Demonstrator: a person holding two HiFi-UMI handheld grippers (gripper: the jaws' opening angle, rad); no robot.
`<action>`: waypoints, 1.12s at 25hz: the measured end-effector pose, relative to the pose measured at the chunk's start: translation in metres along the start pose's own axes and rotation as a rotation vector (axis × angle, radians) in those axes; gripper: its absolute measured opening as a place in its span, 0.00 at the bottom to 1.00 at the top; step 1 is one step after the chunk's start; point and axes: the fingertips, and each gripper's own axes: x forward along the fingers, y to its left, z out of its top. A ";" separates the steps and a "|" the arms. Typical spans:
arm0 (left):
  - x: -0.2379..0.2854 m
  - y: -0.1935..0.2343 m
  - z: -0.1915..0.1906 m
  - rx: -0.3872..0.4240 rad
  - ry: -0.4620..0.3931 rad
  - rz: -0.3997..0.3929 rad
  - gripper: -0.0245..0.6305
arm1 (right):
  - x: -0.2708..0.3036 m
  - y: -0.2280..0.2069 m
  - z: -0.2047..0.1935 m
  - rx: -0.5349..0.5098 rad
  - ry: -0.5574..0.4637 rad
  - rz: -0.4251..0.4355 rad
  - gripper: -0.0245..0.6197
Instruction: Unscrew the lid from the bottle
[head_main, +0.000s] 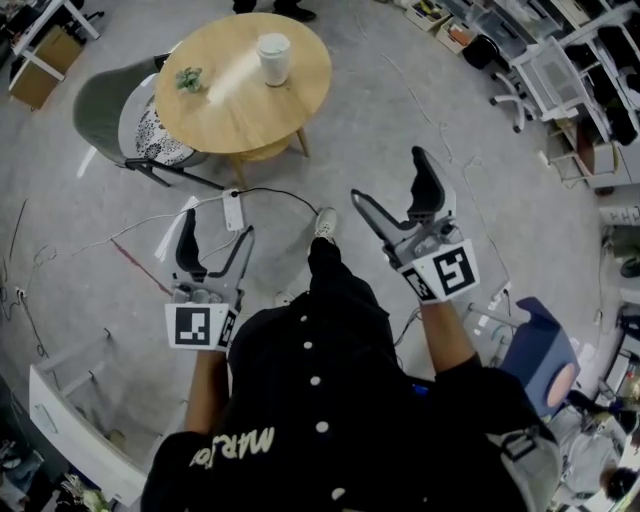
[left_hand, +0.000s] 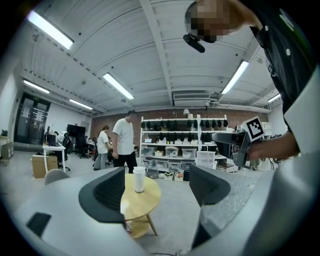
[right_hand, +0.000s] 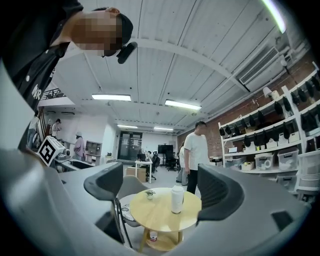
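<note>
Both wide open and empty: left gripper (head_main: 218, 226), right gripper (head_main: 388, 175). Bottle (head_main: 273, 58) stands upright on the table (head_main: 225, 115), well ahead of both, neither clearly nearer.

The bottle (head_main: 273, 62) I'm after is a pale, whitish cylinder standing upright on the round wooden table (head_main: 240, 115), toward the tabletop's one o'clock edge as I look down. Its lid (head_main: 273, 44), the same pale colour, is still on top. It stands well ahead of me, at about eleven o'clock
</note>
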 end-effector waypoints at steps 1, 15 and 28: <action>0.018 0.004 -0.001 -0.011 0.008 0.002 0.63 | 0.014 -0.013 -0.002 -0.001 0.002 0.007 0.75; 0.240 0.046 0.018 -0.060 0.029 0.103 0.63 | 0.185 -0.172 -0.013 0.012 0.029 0.172 0.75; 0.348 0.110 -0.086 -0.072 0.151 -0.022 0.63 | 0.317 -0.170 -0.111 0.043 0.221 0.258 0.75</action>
